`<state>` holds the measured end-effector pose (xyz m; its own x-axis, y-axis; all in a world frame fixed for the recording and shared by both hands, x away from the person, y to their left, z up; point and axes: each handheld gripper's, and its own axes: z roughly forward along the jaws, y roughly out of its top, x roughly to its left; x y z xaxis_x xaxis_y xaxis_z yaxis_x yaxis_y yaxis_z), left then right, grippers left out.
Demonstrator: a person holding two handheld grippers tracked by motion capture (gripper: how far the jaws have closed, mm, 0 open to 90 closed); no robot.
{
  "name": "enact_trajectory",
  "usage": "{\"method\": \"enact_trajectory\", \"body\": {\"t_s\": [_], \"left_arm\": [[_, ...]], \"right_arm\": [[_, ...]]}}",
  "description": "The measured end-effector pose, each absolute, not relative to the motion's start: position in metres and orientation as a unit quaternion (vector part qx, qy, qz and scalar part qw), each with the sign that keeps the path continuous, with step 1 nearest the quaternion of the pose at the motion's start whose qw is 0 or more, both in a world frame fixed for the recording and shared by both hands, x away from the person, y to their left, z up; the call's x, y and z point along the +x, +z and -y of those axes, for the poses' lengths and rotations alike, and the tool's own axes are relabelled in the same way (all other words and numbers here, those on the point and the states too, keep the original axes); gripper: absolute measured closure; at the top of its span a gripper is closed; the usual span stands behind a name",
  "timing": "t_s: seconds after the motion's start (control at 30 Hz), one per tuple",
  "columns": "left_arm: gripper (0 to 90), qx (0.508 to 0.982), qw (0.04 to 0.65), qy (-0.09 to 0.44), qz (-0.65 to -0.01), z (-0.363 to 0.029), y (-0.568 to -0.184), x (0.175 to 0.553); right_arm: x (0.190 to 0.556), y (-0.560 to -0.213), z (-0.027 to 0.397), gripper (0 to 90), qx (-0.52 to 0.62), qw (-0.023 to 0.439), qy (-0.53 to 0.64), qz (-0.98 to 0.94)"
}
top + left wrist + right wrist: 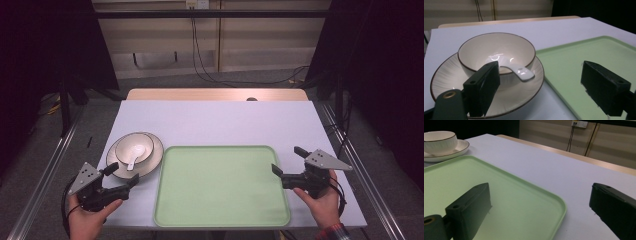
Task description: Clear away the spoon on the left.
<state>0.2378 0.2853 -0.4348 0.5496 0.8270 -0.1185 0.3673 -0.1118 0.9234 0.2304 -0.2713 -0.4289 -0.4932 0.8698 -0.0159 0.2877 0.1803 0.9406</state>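
A cream bowl (134, 148) with a dark rim sits on a matching plate (151, 164) at the table's left. A white spoon (135, 155) lies in the bowl, its handle over the near rim. Beside them lies a bare green tray (220, 185). My left gripper (122, 174) stands open at the plate's near edge. In the left gripper view, one jaw hangs over the plate (446, 75) and the other over the tray (574, 62), with the spoon (521, 72) ahead. My right gripper (288, 161) is open astride the tray's right rim (560, 207), holding nothing.
The white table (215, 120) has a wooden strip (215, 94) along its far edge. Metal rails (45, 175) run along both sides of the table. Cables (235, 80) lie on the floor behind it.
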Motion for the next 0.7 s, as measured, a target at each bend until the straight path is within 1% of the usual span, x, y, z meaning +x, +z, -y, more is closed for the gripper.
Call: {"method": "enact_trajectory", "body": {"t_s": [0.13, 0.37, 0.4, 0.5, 0.57, 0.6, 0.7], "left_arm": [[18.6, 0.713, 0.511, 0.22, -0.427, -0.287, -0.438, 0.239], [27.9, 0.715, 0.5, 0.228, -0.433, -0.288, -0.441, 0.24], [27.9, 0.716, 0.499, 0.228, -0.431, -0.288, -0.442, 0.241], [32.3, 0.713, 0.498, 0.231, -0.436, -0.288, -0.443, 0.244], [33.2, 0.711, 0.5, 0.233, -0.436, -0.289, -0.443, 0.246], [35.4, 0.71, 0.503, 0.231, -0.435, -0.289, -0.443, 0.247], [37.4, 0.713, 0.5, 0.231, -0.434, -0.288, -0.444, 0.248]], "right_arm": [[0.23, -0.429, 0.271, 3.3, 0.41, 0.294, 0.492, -0.71], [0.23, -0.429, 0.273, 3.2, 0.413, 0.295, 0.492, -0.707], [0.229, -0.429, 0.273, 3.2, 0.412, 0.296, 0.493, -0.707], [0.229, -0.429, 0.273, 3.3, 0.409, 0.296, 0.493, -0.708], [0.228, -0.429, 0.273, 3.3, 0.409, 0.295, 0.491, -0.71], [0.227, -0.428, 0.273, 3.2, 0.409, 0.296, 0.491, -0.71], [0.225, -0.428, 0.274, 3.2, 0.41, 0.3, 0.489, -0.709]]}}
